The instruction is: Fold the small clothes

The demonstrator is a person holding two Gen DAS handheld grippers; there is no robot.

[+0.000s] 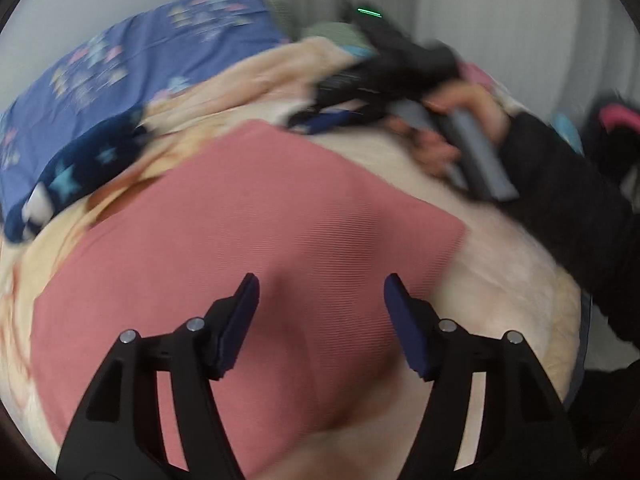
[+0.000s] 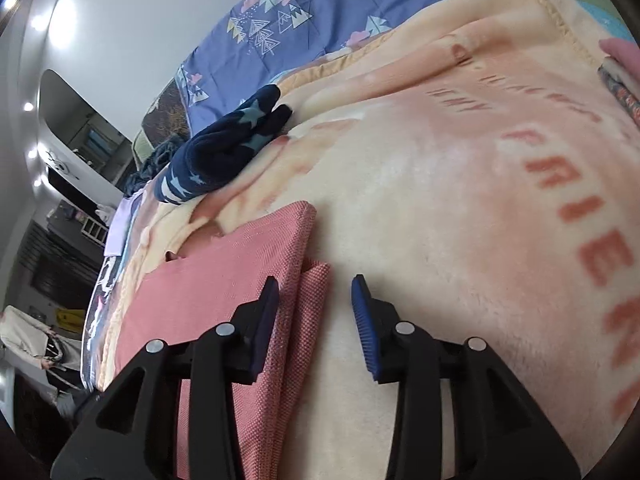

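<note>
Risk as I see it: pink cloth [image 2: 208, 280] lies folded on the blanket [image 2: 440, 208], both my left gripper [image 1: 320, 300] and right gripper [image 2: 314, 304] gape empty, so a careless pad could drag its loose edge askew.

In the left wrist view, motion blur smears the upper half of the frame: the hand [image 1: 464, 120] at upper right, the dark device it grips and the green clothing [image 1: 332, 32] behind it cannot be made out clearly, and the black sleeve [image 1: 580, 216] runs off the right edge. The pink garment [image 1: 240, 240] is cut off at the bottom of that frame behind the gripper arms, so its near edge is hidden. In the right wrist view, the red lettering [image 2: 576, 216] on the cream blanket [image 2: 420, 184] runs out at the right edge, and the room's clutter at far left is too small to tell.
</note>
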